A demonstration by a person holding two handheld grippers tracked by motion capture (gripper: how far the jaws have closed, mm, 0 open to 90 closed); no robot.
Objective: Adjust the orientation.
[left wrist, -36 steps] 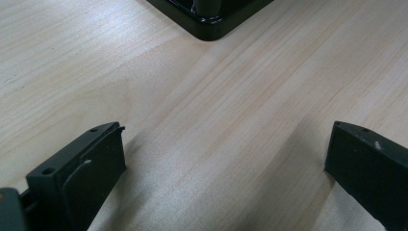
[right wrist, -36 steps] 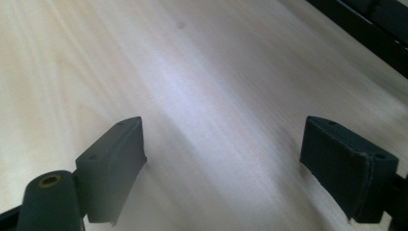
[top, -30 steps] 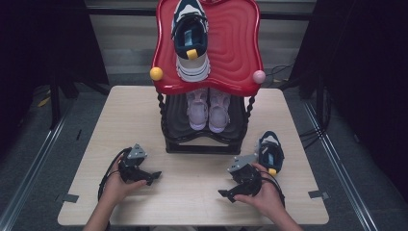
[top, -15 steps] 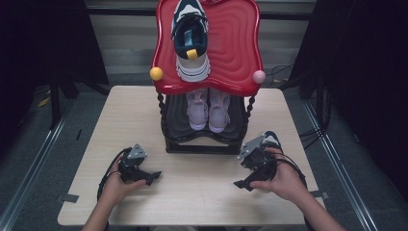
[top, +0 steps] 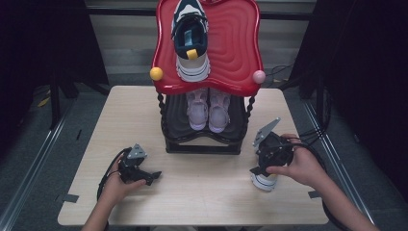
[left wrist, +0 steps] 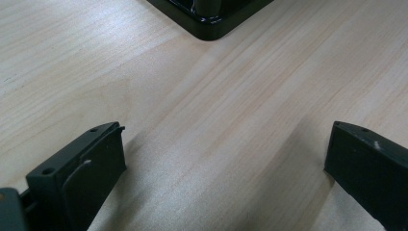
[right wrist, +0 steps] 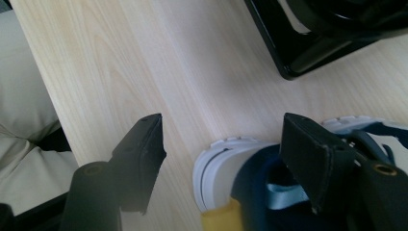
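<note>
Right gripper (top: 263, 169): my right hand holds it tipped down over the navy sneaker (top: 263, 180), jaws spread wide; in its own view one jaw hangs over the shoe's opening, the other stands off the heel.
Sneaker: flat on the table (top: 202, 202), right of the shoe rack (top: 204, 144).
Left gripper (top: 150, 177): low near the rack's front left corner, jaws apart, nothing between them.
Change: I've moved the right gripper forward onto the sneaker; left hasn't shifted.
</note>
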